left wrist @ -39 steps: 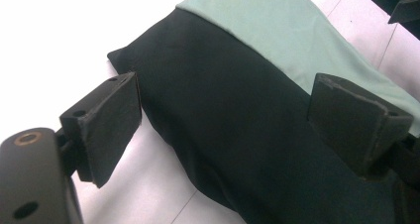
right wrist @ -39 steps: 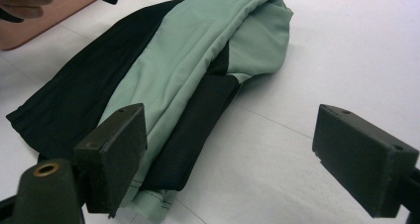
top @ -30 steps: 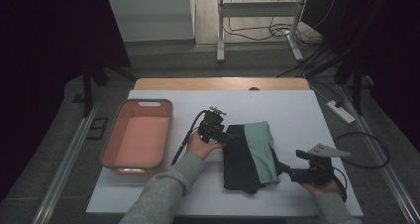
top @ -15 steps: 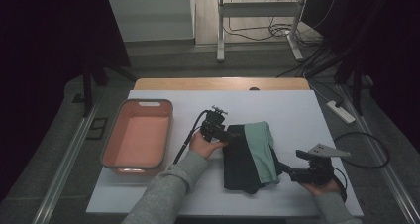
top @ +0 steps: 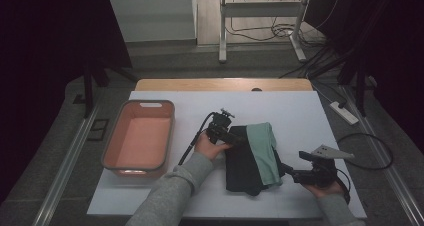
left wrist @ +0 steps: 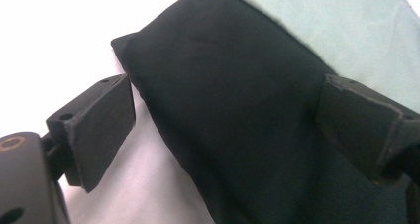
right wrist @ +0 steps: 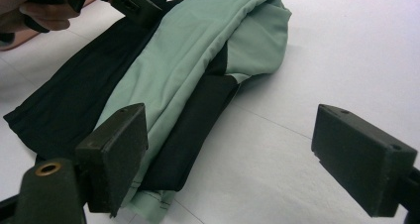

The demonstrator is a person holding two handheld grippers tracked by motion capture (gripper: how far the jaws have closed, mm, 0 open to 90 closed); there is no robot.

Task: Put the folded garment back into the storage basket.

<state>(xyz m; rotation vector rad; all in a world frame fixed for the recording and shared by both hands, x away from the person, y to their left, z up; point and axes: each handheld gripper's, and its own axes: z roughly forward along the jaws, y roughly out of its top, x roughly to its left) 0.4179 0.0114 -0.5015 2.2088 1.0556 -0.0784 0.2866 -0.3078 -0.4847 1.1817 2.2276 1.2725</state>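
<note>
- The high view looks forward and down from above the person's side of the white counter [top: 310, 111], far enough off to take in the whole top, an orange plastic tub [top: 139, 138] and the floor beyond.
- The left gripper view rides on the left tool [left wrist: 225, 120], very close above the folded black and mint-green cloth [left wrist: 247, 110].
- The right gripper view sits low on the right tool [right wrist: 242, 159], facing across the counter at the same cloth [right wrist: 198, 65], with the left tool [right wrist: 133, 1] beyond.

In the left gripper view the folded garment [left wrist: 237, 115] runs off the top, right and bottom edges. The person's left hand [right wrist: 39, 6] is cut by the right gripper view's upper left corner, and the garment's underside stays hidden.
</note>
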